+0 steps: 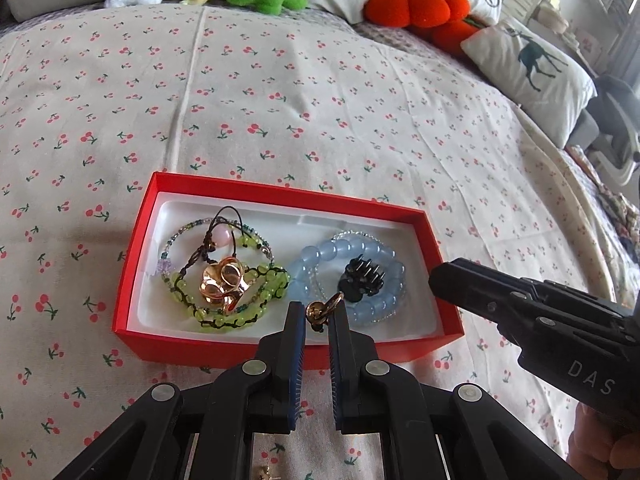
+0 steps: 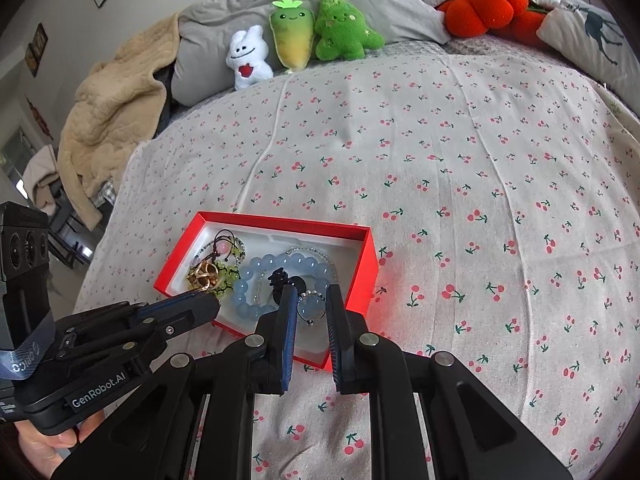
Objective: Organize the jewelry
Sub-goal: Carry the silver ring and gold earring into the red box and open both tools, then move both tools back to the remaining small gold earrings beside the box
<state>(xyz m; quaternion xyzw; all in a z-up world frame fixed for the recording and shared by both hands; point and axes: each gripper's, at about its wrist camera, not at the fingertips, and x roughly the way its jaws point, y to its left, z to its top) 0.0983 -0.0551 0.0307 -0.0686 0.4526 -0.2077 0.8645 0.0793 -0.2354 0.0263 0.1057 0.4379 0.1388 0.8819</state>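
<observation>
1. Jewelry lies in a red box (image 1: pixel 138 264) with a white lining, set on the cherry-print bedspread (image 1: pixel 320 100).
2. Green beaded bracelets (image 1: pixel 264 280) and a gold piece (image 1: pixel 224 286) fill the box's left end; a pale blue bead bracelet (image 1: pixel 320 256) ringing a black claw clip (image 1: pixel 362 280) fills its right end.
3. The left gripper (image 1: pixel 318 314) is nearly closed on a small gold ring piece (image 1: pixel 320 312), over the box's near edge.
4. The right gripper (image 2: pixel 312 308) is pinched on a small bluish heart-shaped charm (image 2: pixel 312 306), perhaps on a beaded ring, above the box's near right corner.
5. Plush toys (image 2: pixel 296 36) line the bedspread's far edge.
</observation>
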